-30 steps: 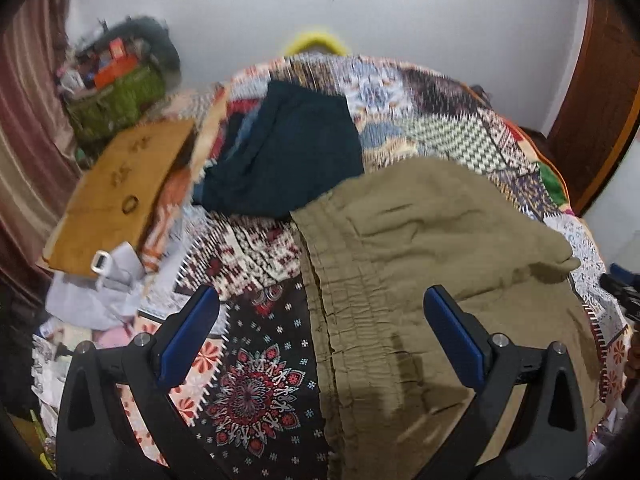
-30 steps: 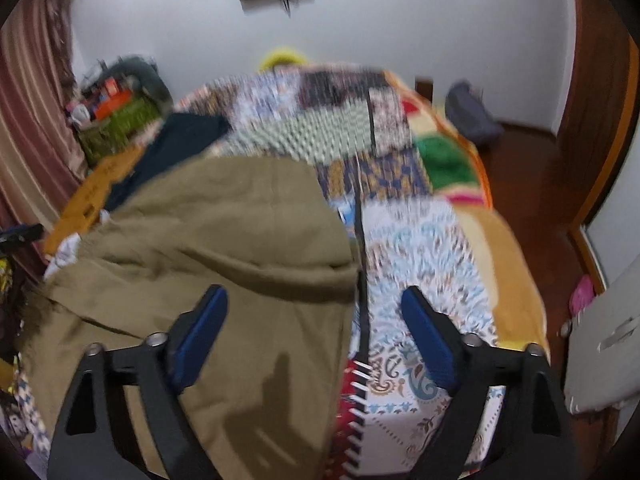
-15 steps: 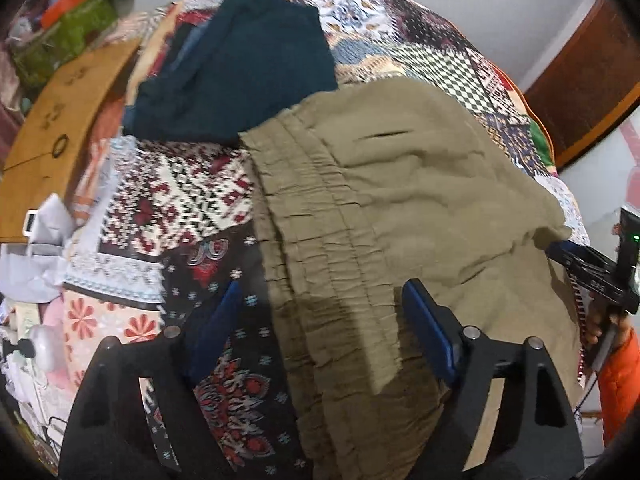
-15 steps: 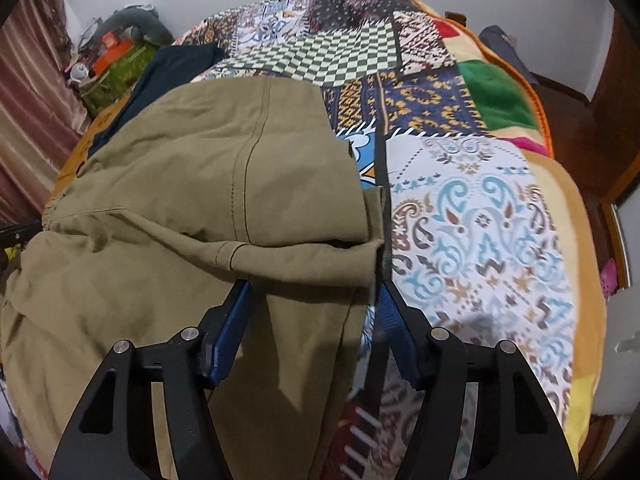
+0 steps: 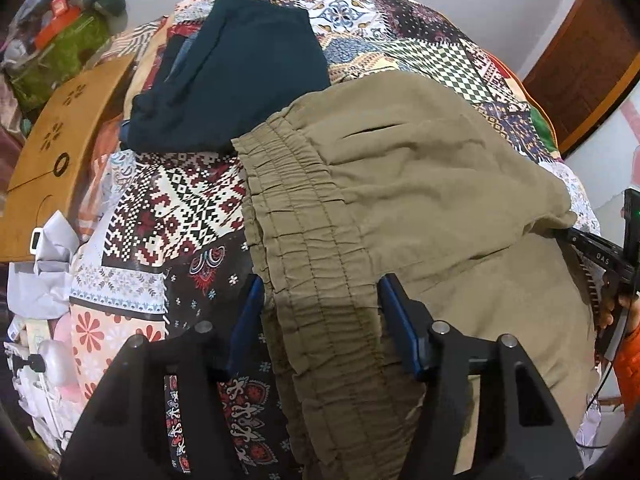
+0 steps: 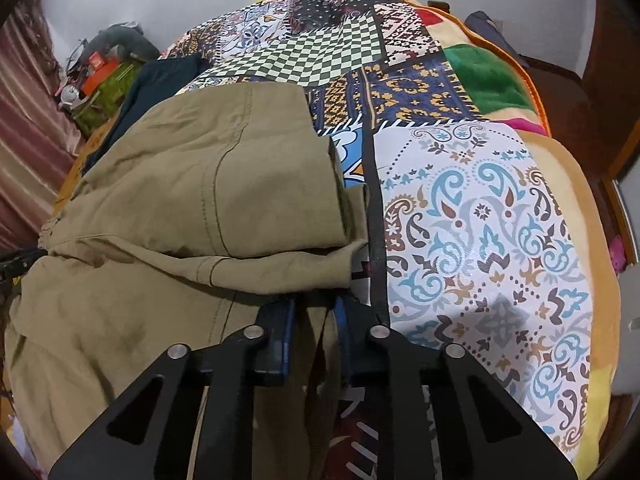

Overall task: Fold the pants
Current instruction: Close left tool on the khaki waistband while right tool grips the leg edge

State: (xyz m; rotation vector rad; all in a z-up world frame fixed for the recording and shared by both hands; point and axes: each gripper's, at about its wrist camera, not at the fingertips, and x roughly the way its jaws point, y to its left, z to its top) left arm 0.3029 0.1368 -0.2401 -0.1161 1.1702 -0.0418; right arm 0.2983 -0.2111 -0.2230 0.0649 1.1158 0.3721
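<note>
Olive-green pants (image 5: 420,184) lie folded across a patchwork bedspread (image 5: 180,208). In the left wrist view their gathered elastic waistband (image 5: 304,240) runs between the blue pads of my left gripper (image 5: 320,308). Its jaws are closing with the band between them, and the band still lies flat. In the right wrist view the other end of the pants (image 6: 240,184) is doubled over. My right gripper (image 6: 314,312) is closing on it, and its pads pinch a bunched fold of the cloth. The right gripper (image 5: 596,248) also shows at the right edge of the left wrist view.
A folded dark teal garment (image 5: 236,72) lies beyond the waistband. A wooden board (image 5: 52,152), white cloth (image 5: 44,264) and a cluttered green bag (image 5: 60,52) sit left of the bed. Bare bedspread (image 6: 480,220) stretches to the right. A wooden door (image 5: 580,72) stands at the far right.
Both grippers came down onto the pants. The left jaws narrowed around the waistband. The right jaws went from wide apart to pinching the folded edge.
</note>
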